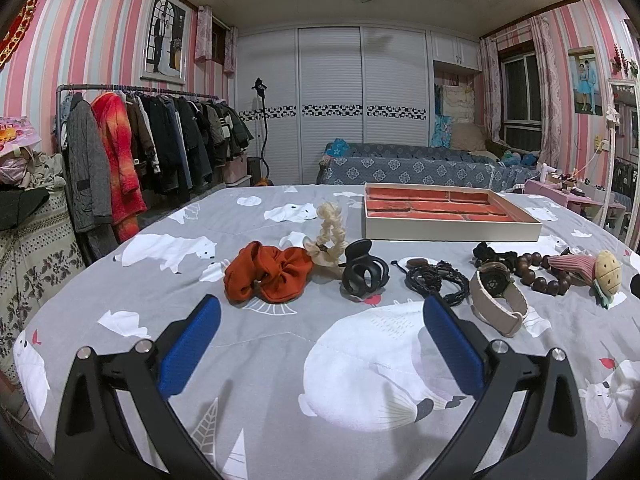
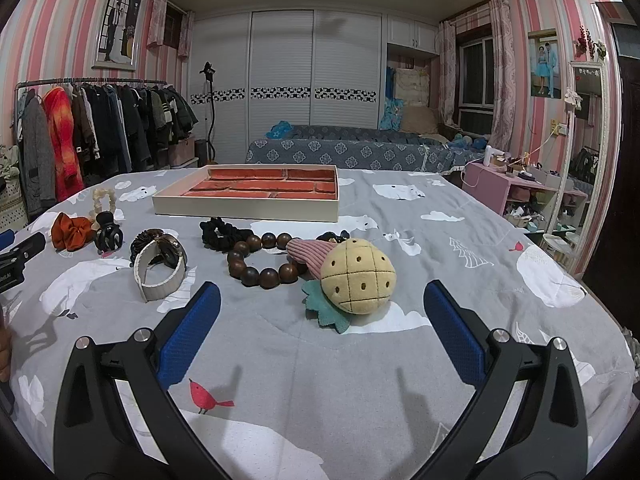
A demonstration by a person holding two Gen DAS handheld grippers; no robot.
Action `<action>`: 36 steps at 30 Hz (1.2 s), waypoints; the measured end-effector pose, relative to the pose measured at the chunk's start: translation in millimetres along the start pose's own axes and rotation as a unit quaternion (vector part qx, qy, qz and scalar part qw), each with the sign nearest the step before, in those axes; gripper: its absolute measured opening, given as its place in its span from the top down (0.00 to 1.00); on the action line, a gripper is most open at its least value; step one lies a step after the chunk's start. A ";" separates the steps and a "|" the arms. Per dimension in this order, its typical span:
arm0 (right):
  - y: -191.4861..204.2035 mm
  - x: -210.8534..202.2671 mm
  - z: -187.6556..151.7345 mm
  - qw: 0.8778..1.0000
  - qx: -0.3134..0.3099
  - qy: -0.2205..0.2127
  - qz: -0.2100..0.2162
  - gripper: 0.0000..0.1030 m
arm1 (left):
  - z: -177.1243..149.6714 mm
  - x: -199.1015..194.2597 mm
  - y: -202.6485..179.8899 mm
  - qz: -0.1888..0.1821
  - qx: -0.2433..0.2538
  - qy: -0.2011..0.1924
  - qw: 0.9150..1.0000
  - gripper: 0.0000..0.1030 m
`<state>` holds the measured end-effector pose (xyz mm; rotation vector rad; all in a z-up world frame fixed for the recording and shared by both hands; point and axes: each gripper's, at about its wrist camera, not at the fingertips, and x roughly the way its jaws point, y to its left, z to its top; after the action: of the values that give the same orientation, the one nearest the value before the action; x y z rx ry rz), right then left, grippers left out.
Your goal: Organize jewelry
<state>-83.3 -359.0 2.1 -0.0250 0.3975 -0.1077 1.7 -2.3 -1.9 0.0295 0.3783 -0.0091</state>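
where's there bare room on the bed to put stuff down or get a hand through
Bare quilt lies between both open grippers, the left gripper and the right gripper, and the row of accessories. It is also free right of the plush pineapple and right of the tray. Crowded: the row from orange scrunchie through claw clip and watch to wooden beads.

Black braided cord bundle (image 2: 145,240) mostly hidden behind beige-strapped wristwatch (image 2: 159,268) in right wrist view. Dark beaded bracelet (image 2: 256,260) partly covered by pink corduroy plush stem (image 2: 306,254). We cannot read divider layout inside shallow cream tray with orange lining (image 1: 448,232). Left wrist view: dark object (image 1: 635,284) cut by right edge, unidentifiable.
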 end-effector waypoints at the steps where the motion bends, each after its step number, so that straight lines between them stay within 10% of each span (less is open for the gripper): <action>1: -0.1 -0.1 0.3 1.000 0.000 0.000 0.000 0.04 | 0.1 0.1 -0.2 0.000 0.001 0.000 1.000 0.04; 36: -1.7 -0.4 -0.6 1.000 -0.001 0.002 -0.001 0.04 | 1.9 -2.1 -1.4 0.000 0.002 0.002 1.000 0.04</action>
<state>-84.1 -360.6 1.7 -0.0260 0.4017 -0.1087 0.4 -3.8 0.6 0.0327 0.3818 -0.0094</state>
